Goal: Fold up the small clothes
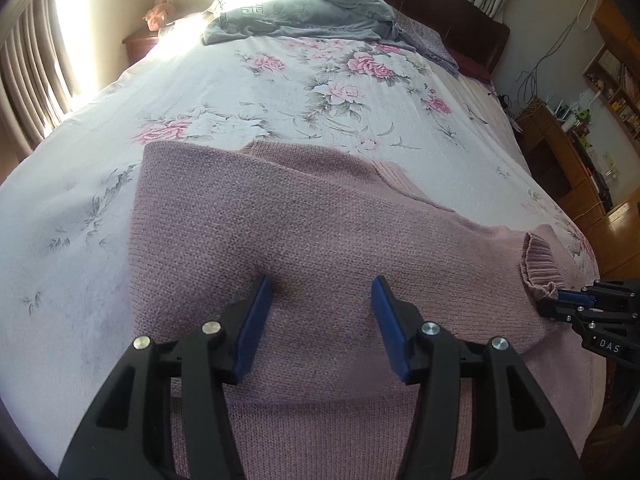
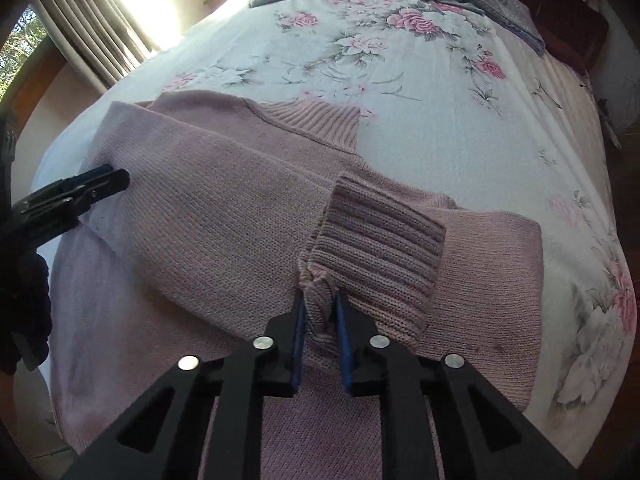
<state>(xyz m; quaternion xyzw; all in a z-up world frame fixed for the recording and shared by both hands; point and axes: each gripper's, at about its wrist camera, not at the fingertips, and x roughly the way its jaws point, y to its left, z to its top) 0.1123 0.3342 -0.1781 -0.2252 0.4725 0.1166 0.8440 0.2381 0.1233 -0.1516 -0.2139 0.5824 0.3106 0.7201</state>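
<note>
- We are holding the right tongs (image 2: 320, 300) clamped on a bunched corner of the ribbed cuff (image 2: 380, 248), with the sleeve lying across the sweater body.
- We are keeping the left tongs (image 1: 322, 292) spread apart, hovering just above the knit and gripping nothing.
- The pink sweater (image 1: 300, 220) is lying on the floral bedspread (image 1: 280, 92), near the bed's near edge, sleeves folded inward.
- We are judging the knit soft, limp and stretchy: it is likely to sag and drag, so we are favouring the thicker ribbed edges and fold lines.
- Grey clothes (image 1: 304, 16) are sitting well apart at the head of the bed.
</note>
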